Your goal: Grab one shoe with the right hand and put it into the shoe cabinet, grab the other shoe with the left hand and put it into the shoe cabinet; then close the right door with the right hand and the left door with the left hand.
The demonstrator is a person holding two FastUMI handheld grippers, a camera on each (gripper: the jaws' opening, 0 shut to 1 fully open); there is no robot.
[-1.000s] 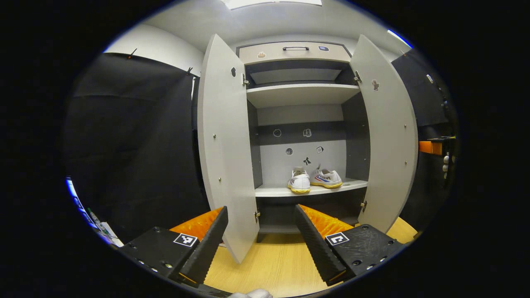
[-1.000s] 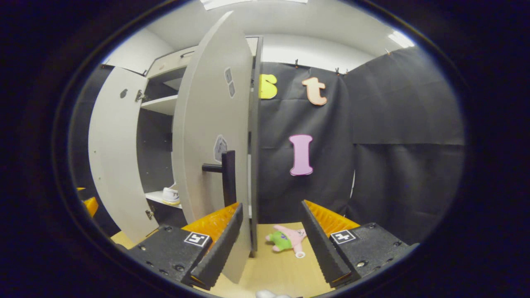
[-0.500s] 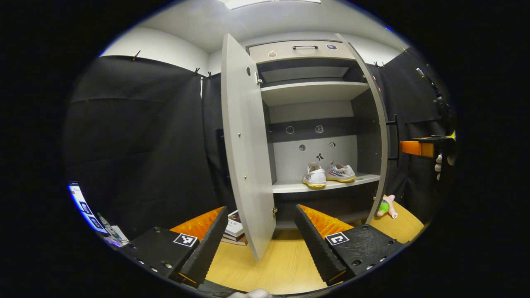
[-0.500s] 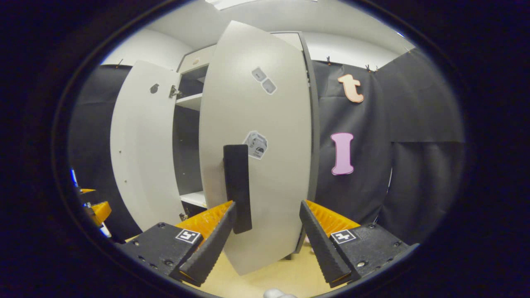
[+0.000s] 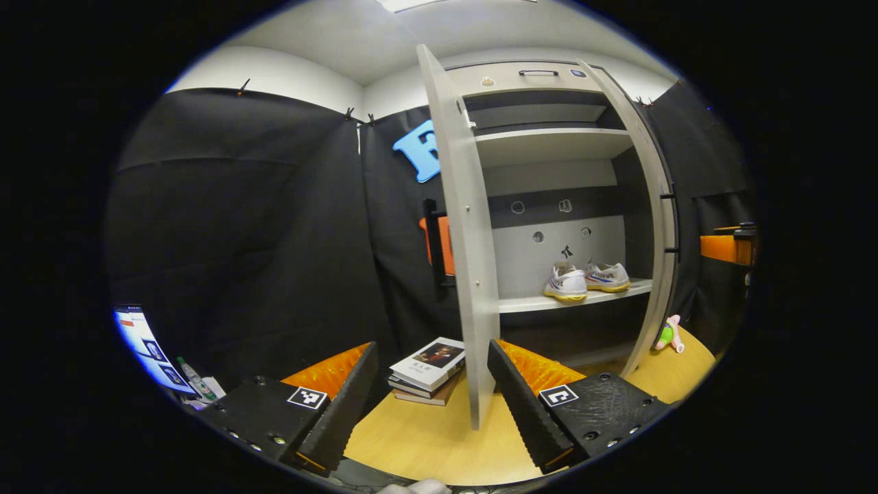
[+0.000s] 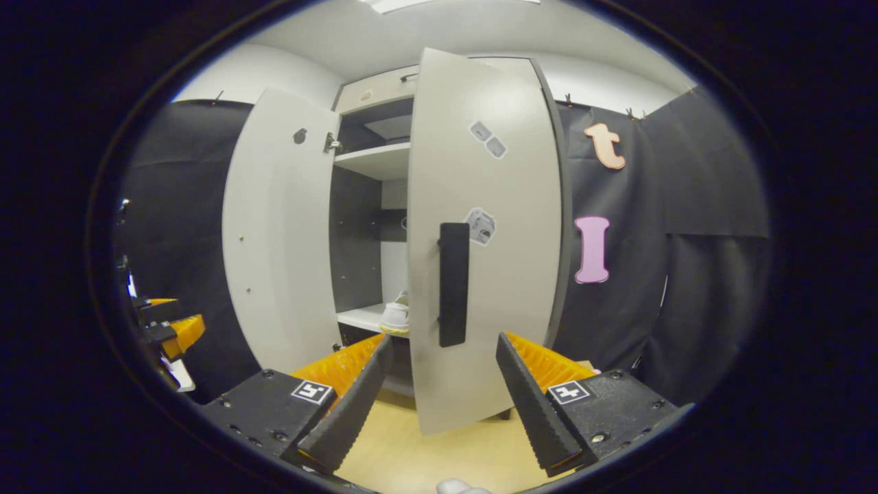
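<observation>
Two white shoes point(image 5: 584, 279) with yellow soles sit side by side on the cabinet's lower shelf point(image 5: 549, 302); one shoe's toe point(image 6: 396, 317) peeks past the door in the right gripper view. The left door point(image 5: 461, 226) stands wide open, edge-on to my open left gripper point(image 5: 433, 391), with its black handle point(image 5: 432, 247) on the far side. The right door point(image 6: 483, 233) is swung partly closed, its black handle point(image 6: 453, 283) straight ahead of my open right gripper point(image 6: 440, 391). Neither gripper touches a door. The right gripper's orange finger point(image 5: 720, 247) shows at the far right of the left gripper view.
A stack of books point(image 5: 426, 370) lies on the wooden floor point(image 5: 425, 439) left of the left door. A pink and green plush toy point(image 5: 667, 335) lies by the right door's foot. The cabinet has an upper shelf point(image 5: 549, 140) and a top drawer point(image 5: 535, 77).
The right door has swung further toward closed. The left gripper view has shifted left, so the left door is now edge-on and the books have come into sight. Both grippers stay open.
</observation>
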